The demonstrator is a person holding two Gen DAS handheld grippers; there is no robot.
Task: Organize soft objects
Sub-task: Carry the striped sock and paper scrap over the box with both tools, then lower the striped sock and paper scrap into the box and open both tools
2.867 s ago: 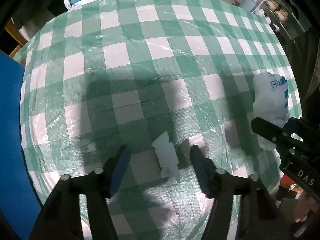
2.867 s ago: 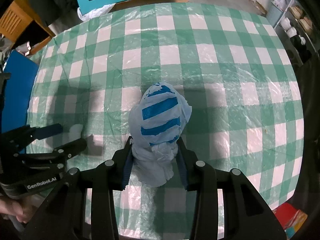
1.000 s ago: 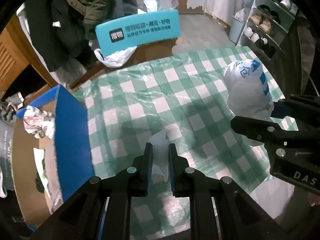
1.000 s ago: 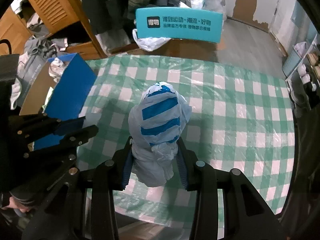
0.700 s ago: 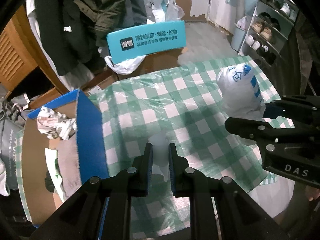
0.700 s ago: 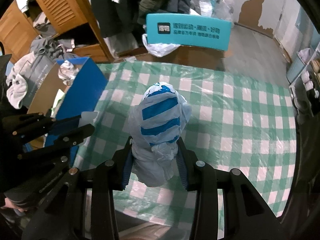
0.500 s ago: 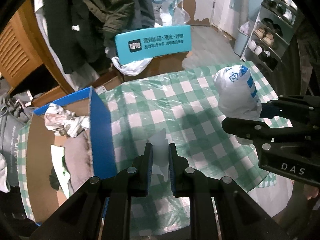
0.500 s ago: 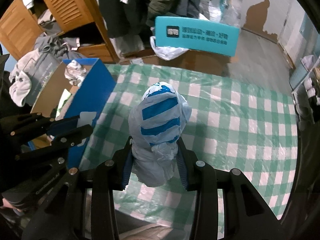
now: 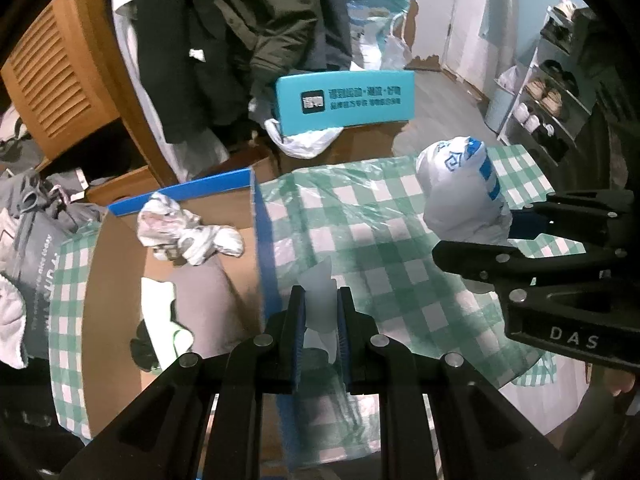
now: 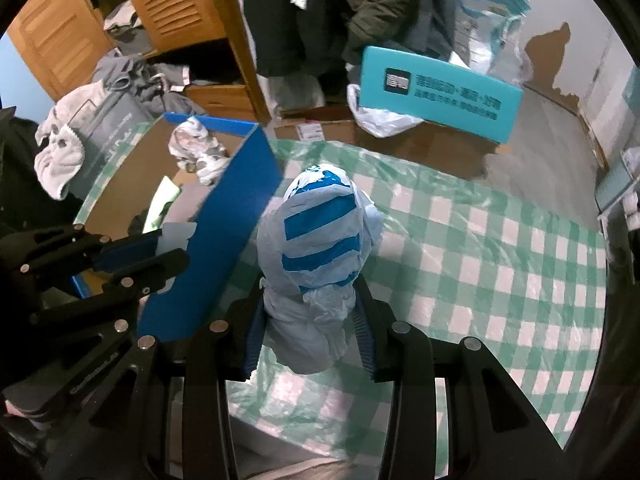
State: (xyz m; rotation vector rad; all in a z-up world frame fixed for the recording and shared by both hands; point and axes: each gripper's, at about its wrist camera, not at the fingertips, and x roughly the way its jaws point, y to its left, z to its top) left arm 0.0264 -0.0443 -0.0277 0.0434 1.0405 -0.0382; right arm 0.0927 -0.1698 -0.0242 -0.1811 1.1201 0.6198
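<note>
My left gripper (image 9: 320, 300) is shut on a small pale plastic piece (image 9: 318, 300) and holds it in the air above the table edge, just right of the blue wall of the cardboard box (image 9: 260, 240). My right gripper (image 10: 310, 320) is shut on a white bag with blue stripes (image 10: 320, 240) and holds it above the green checked table (image 10: 480, 260). The bag (image 9: 460, 188) and right gripper also show at the right of the left wrist view. The left gripper (image 10: 160, 248) appears at the left of the right wrist view, next to the box wall (image 10: 224, 248).
The open box holds crumpled cloth (image 9: 188, 236), a grey item (image 9: 208, 292) and a green-white piece (image 9: 160, 296). A teal sign (image 9: 344, 100), hanging coats (image 9: 240, 40), a wooden cabinet (image 9: 52, 76) and a shoe rack (image 9: 552, 100) stand beyond the table.
Both grippers have risen and drawn back from the table with their loads. The left gripper closed on the pale piece early on. The box has come into view at the left.
</note>
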